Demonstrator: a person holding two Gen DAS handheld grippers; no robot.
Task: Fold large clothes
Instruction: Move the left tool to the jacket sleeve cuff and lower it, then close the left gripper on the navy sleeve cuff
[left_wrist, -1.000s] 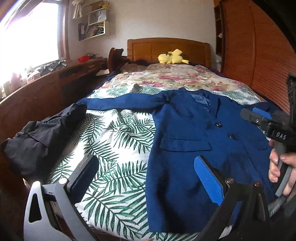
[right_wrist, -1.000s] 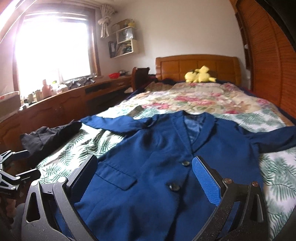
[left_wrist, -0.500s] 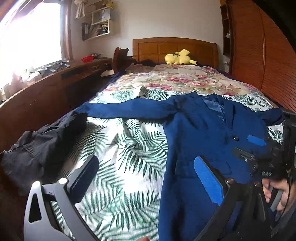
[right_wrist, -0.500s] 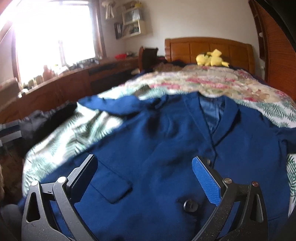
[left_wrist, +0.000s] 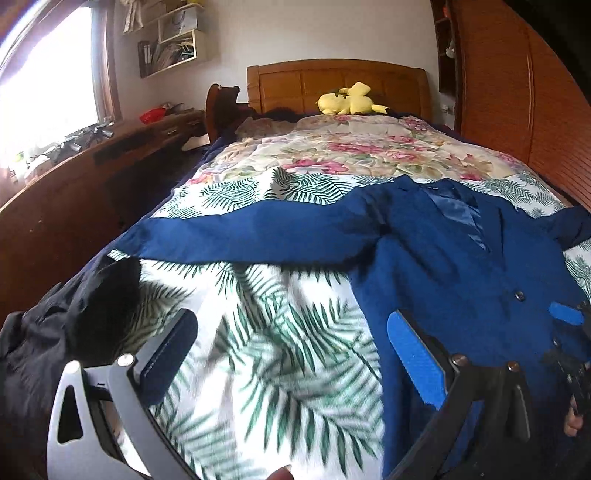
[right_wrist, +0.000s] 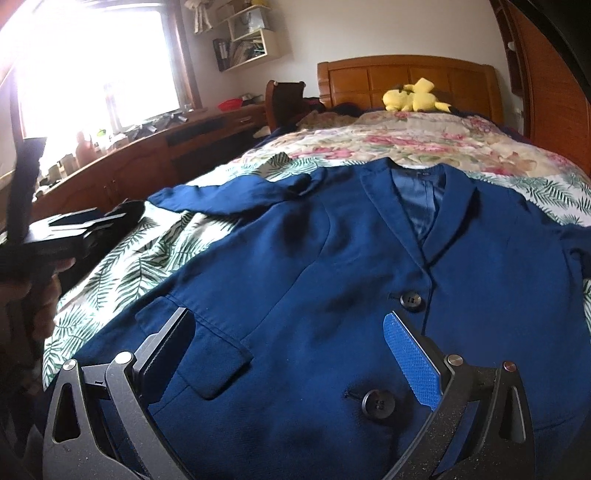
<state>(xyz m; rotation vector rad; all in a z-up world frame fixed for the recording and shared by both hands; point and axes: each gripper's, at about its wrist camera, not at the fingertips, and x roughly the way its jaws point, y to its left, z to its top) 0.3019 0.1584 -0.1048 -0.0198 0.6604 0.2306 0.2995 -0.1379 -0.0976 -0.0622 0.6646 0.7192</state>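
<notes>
A navy blue suit jacket (right_wrist: 332, 280) lies face up and buttoned on the bed, collar toward the headboard. Its left sleeve (left_wrist: 251, 236) stretches out flat toward the bed's left side. My left gripper (left_wrist: 291, 354) is open and empty, low over the palm-leaf bedsheet (left_wrist: 258, 332) beside the jacket's left edge. My right gripper (right_wrist: 288, 354) is open and empty, just above the jacket's front near the pocket flap (right_wrist: 207, 354) and lower button (right_wrist: 377, 403). The left gripper also shows in the right wrist view (right_wrist: 74, 229).
A black garment (left_wrist: 62, 325) is heaped on the bed's left edge. A floral quilt (left_wrist: 362, 151) and a yellow plush toy (left_wrist: 347, 103) lie by the wooden headboard (left_wrist: 332, 85). A wooden counter (left_wrist: 74, 173) runs along the left; a wooden wardrobe (left_wrist: 517, 110) stands right.
Both grippers have moved forward and lower toward the bed. The left one shifted left, off the jacket and over the sheet. The right one closed in on the jacket's front. Both stay open.
</notes>
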